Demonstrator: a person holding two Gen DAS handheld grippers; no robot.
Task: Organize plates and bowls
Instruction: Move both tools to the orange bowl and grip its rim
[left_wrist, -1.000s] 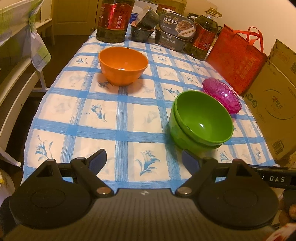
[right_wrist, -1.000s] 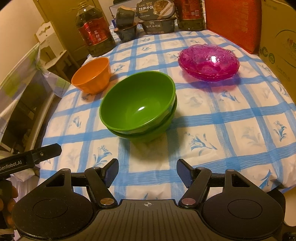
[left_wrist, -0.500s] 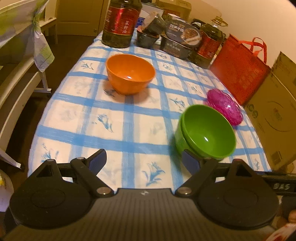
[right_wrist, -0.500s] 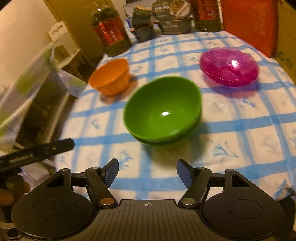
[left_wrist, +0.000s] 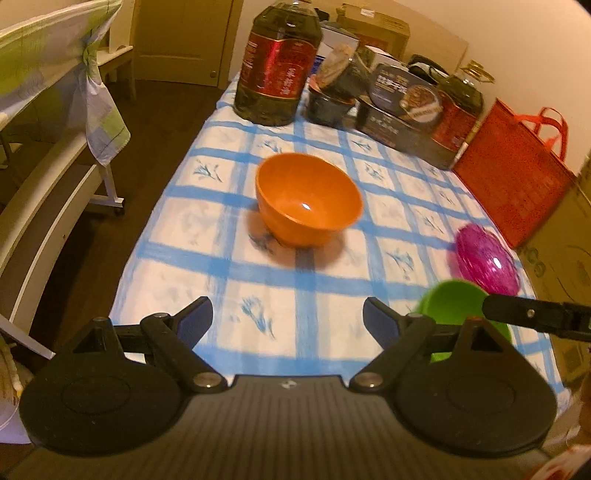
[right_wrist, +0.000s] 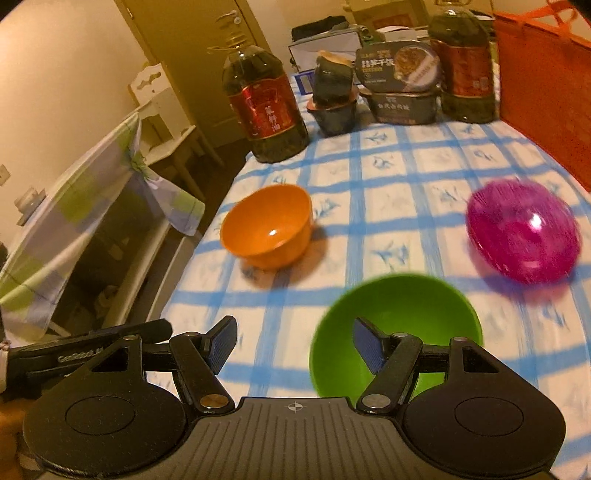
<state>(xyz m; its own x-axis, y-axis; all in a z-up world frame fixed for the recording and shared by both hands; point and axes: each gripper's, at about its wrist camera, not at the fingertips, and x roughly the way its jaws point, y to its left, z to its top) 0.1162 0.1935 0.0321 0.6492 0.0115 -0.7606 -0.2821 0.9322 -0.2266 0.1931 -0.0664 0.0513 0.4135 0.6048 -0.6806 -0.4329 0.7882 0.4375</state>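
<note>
The table (left_wrist: 207, 229) wears a white cloth with blue checks, and all the dishes sit on it. At the far end stand two big oil bottles, one with a red label (left_wrist: 277, 62) and another (right_wrist: 467, 62), with dark food tubs (right_wrist: 400, 79) between them. A red bag (left_wrist: 517, 173) leans along the table's right side.

The orange bowl (left_wrist: 308, 199) sits alone in the middle of the cloth, open side up. The green bowl (right_wrist: 397, 325) sits near the close edge. It may be more than one bowl stacked, but the blur makes that hard to tell. The pink glass dishes (right_wrist: 522, 230) sit off to the far right, well apart from the orange bowl.

The left gripper (left_wrist: 288, 317) hangs over the near edge with its jaws wide apart and nothing in them. The orange bowl lies straight ahead of it, a little to the right of the middle. The right gripper (right_wrist: 295, 343) also has its jaws wide apart and holds nothing. The green bowl lies just under its right finger (right_wrist: 367, 345), not between the two fingers. The orange bowl is ahead of it and off to the left.

A bowl is round, so it has no long side. Any spot on the rim is good to pinch. I think the left gripper is the better one for the orange bowl, since that bowl lines up with its gap. The right gripper is nearer the green bowl, but it would need to slide right first.
</note>
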